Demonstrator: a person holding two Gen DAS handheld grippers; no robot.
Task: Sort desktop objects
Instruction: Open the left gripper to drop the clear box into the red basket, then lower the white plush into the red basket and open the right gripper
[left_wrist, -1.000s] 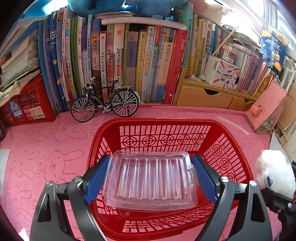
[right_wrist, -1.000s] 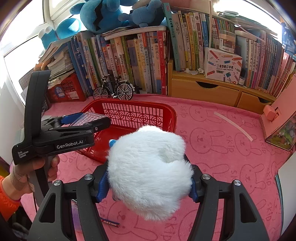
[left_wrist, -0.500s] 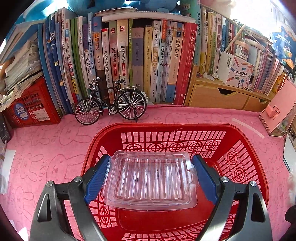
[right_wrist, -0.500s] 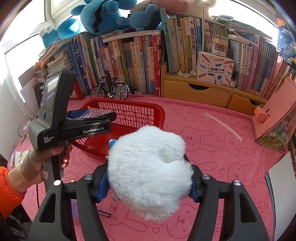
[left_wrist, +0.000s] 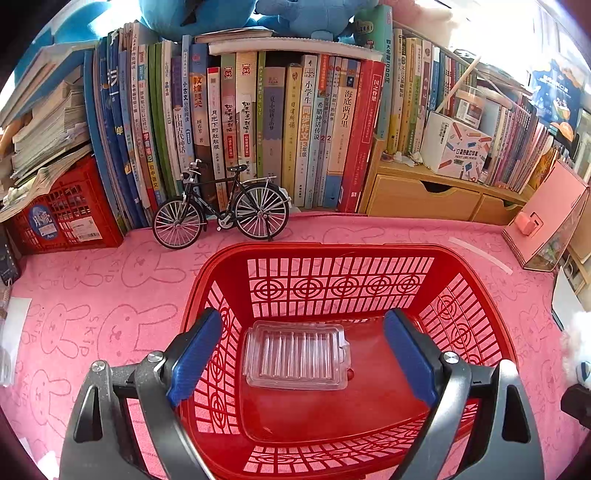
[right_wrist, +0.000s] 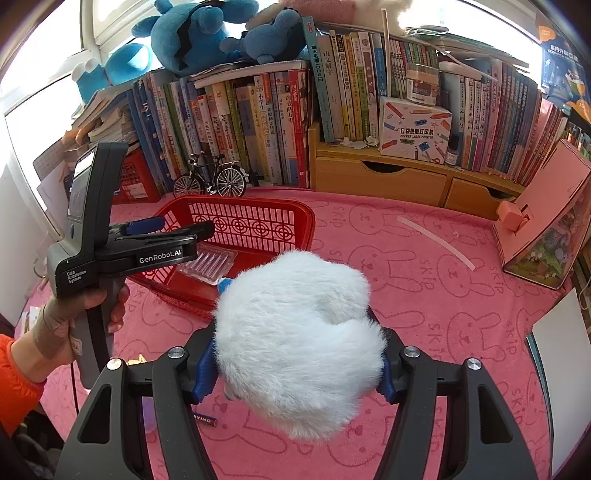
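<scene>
Left wrist view: left gripper (left_wrist: 301, 354) fingers spread wide, empty, above clear plastic tray (left_wrist: 296, 355) lying flat on red basket (left_wrist: 343, 254) floor, apparently sorted. Right gripper (right_wrist: 295, 363) fingers clamp white fluffy toy (right_wrist: 299, 339) above pink counter (right_wrist: 424, 295), near basket, probably next.

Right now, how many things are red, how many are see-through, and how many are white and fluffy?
Red: 2, the red basket and the red crate
See-through: 1, the clear plastic tray lying in the basket
White and fluffy: 1, the white fluffy toy in the right hand-held gripper
Total: 4
</scene>
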